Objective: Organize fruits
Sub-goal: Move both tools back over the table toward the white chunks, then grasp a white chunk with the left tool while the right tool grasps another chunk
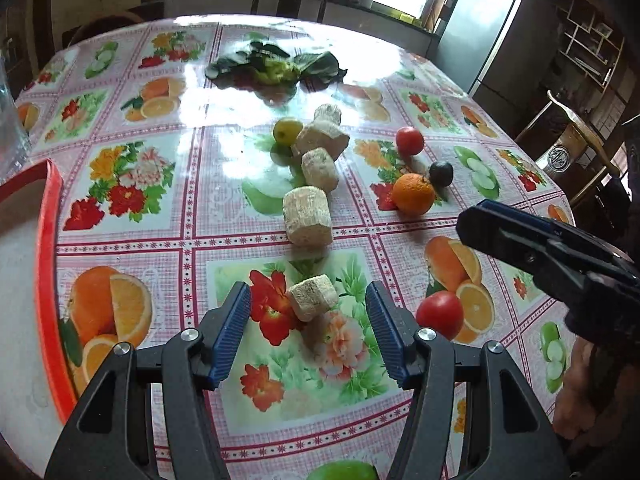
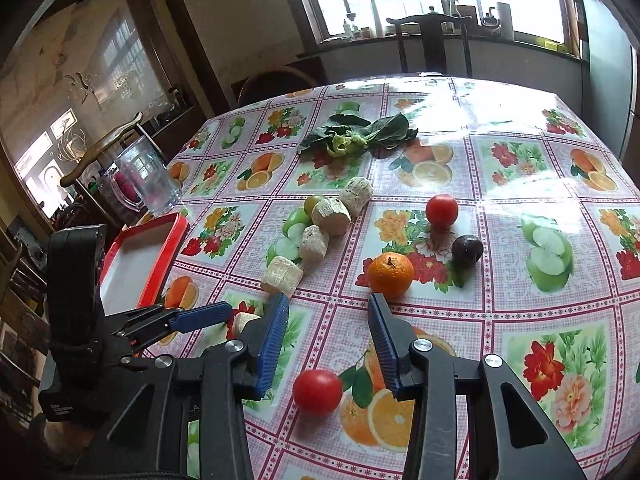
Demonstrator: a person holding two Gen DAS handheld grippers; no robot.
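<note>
My left gripper points down at the flowered tablecloth, jaws open. A small beige chunk lies on the cloth between its fingertips, clear of both pads. My right gripper is also open, with nothing gripped. A red tomato lies on the table below it, between its fingers in that view. An orange sits just past its right fingertip. A second tomato, a dark plum and a green fruit lie farther off.
A red-rimmed tray sits at the table's left edge, beside a clear jug. Several larger beige chunks run up the middle. Leafy greens lie at the far side. A green apple shows under my left gripper. Chairs surround the table.
</note>
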